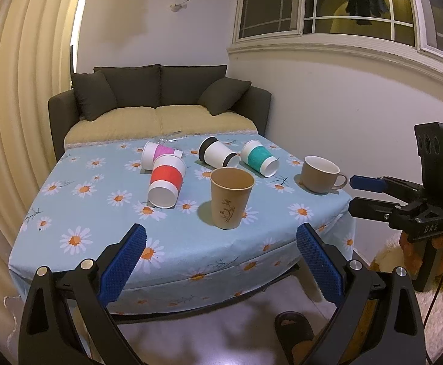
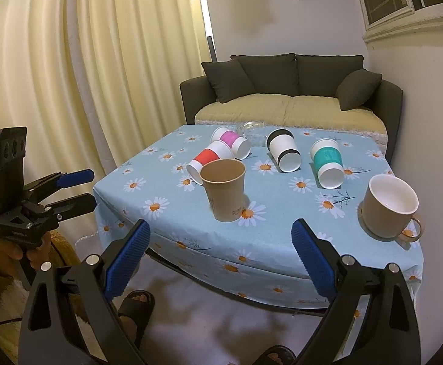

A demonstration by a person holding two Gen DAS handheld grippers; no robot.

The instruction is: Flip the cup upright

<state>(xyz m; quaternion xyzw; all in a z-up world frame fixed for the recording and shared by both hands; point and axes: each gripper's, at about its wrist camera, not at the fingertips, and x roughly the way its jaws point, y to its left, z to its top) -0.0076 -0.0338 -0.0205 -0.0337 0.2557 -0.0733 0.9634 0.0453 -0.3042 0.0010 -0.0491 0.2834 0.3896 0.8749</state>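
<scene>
Daisy-print table [image 1: 78,213] ahead of both open, empty tools: the left tool [image 1: 221,243] would best clamp the red-sleeved cup [image 1: 166,179] mid-sleeve, rotating upward gently.

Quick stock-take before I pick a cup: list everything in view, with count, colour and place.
Sleeved cups: 4, white with pink, red, black and teal bands, all lying on their sides across the far half of the table.
Paper cup: 1, brown, upright near the front edge.
Mug: 1, beige with white inside, upright at the right.
Tablecloth: 1, light blue with daisies, covering the table.
Sofa: 1, dark grey with cream seat cover, behind the table.
Curtain: cream, left side.
Window: white-framed, upper right.
Left gripper: black with blue fingers, open, short of the table.
Right gripper: same, open.
</scene>
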